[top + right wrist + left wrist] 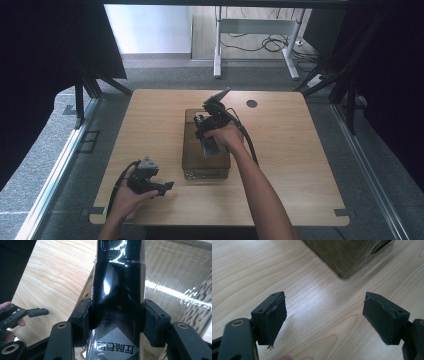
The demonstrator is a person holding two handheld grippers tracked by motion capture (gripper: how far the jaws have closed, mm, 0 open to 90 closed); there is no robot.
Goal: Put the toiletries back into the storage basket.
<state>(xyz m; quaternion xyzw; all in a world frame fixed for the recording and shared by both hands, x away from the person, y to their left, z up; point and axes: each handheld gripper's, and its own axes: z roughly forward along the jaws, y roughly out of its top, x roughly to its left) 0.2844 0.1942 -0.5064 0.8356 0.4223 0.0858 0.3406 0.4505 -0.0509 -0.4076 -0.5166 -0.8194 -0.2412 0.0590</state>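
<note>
Wooden table [295, 150] is carrying a smoky clear plastic box [192, 167] at its middle | right gripper [116, 316] is clamping a glossy black bottle [117, 285] over that box | left gripper [324, 320] is resting spread wide, empty, near the box's front-left corner.

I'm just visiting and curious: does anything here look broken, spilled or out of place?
Nothing is spilled or knocked over. One small flaw: the black pads on the left gripper look frayed, with ragged edges. The right gripper is clamped on a glossy black bottle over the smoky clear box.
</note>
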